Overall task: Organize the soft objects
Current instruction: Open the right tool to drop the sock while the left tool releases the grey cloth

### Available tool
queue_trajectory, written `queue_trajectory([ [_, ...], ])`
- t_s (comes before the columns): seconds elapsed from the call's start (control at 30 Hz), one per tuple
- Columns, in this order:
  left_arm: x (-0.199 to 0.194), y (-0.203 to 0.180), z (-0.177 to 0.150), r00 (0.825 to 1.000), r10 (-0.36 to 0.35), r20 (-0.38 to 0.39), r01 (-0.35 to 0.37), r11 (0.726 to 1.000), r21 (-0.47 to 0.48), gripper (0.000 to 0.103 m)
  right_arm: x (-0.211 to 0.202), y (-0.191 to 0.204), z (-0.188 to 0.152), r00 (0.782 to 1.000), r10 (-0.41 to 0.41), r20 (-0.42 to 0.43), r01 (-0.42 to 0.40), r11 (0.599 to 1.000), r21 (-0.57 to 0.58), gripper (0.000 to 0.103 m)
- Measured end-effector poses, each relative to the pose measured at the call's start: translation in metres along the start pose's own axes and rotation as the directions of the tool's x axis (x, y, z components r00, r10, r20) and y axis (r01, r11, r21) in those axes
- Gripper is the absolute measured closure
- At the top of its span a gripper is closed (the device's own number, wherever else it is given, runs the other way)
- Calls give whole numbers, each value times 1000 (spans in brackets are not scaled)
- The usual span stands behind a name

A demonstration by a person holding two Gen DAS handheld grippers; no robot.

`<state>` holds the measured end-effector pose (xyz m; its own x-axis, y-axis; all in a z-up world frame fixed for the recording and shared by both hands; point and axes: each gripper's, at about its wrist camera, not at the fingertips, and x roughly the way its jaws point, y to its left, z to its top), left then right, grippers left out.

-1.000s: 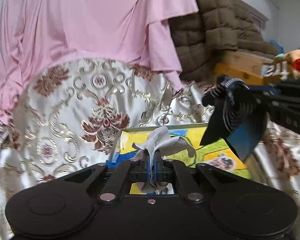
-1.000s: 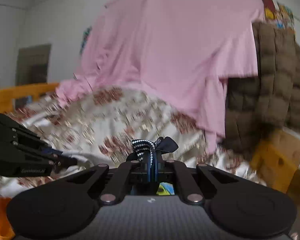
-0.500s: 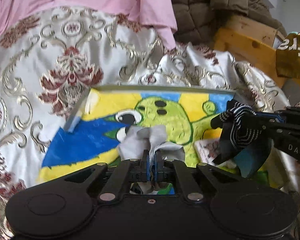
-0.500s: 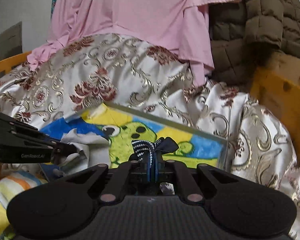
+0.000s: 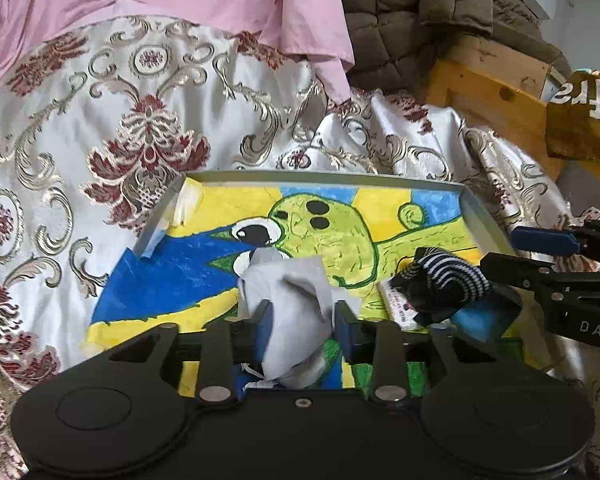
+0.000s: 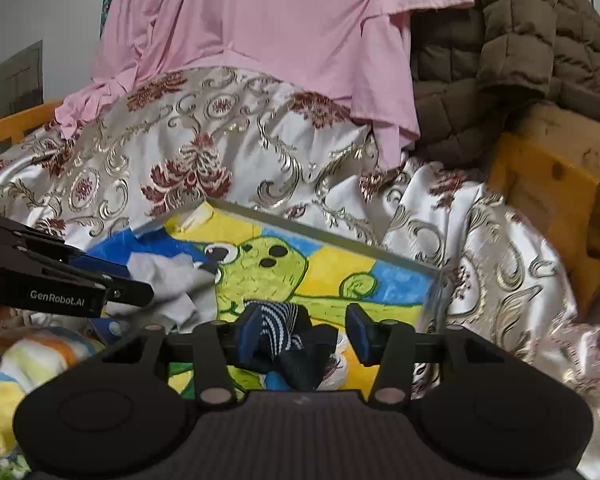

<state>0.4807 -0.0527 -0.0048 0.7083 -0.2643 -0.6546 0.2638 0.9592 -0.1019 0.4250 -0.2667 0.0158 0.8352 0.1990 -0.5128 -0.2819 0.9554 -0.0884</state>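
Note:
A grey-rimmed tray (image 5: 324,178) (image 6: 324,236), lined with a bright drawing of a green figure, lies on the satin bed cover. My left gripper (image 5: 304,320) (image 6: 138,280) is low over the tray. Its jaws are opening, and a crumpled grey cloth (image 5: 292,300) (image 6: 168,280) sits loose between them. My right gripper (image 6: 305,330) (image 5: 500,248) hovers over the tray's right part. Its jaws are opening too. A dark sock with white stripes (image 6: 280,328) (image 5: 444,280) leans on the left finger, with a gap to the right one.
A floral satin cover (image 5: 100,140) surrounds the tray. A pink garment (image 6: 280,40) and a brown quilted jacket (image 6: 500,60) hang behind. A wooden frame (image 5: 492,92) stands at the right. A small white packet (image 5: 396,308) lies in the tray. A yellow-striped cloth (image 6: 40,356) lies lower left.
Both grippers came down over the tray, and both jaws went from shut to parted. The grey cloth and the striped sock now sit slack between the fingers.

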Motion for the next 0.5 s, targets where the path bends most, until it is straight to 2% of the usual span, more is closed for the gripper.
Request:
queue_trajectory([
  [0.17, -31, -4, 3, 999, 3, 54, -2, 1000, -15, 47, -31, 1, 12, 998, -9, 59, 8, 1000, 12, 30],
  [0.23, -46, -4, 4, 996, 3, 87, -1, 1000, -31, 37, -46, 3, 17, 996, -8, 86, 7, 1000, 17, 25],
  [0.3, -64, -4, 4, 992, 5, 128, 2, 999, -53, 31, -62, 4, 21, 994, -9, 112, 7, 1000, 23, 17],
  [0.5, -126, -7, -1, 970, 8, 244, 18, 994, -105, 18, -118, 10, 28, 980, 1, 198, -13, 998, 60, 6],
])
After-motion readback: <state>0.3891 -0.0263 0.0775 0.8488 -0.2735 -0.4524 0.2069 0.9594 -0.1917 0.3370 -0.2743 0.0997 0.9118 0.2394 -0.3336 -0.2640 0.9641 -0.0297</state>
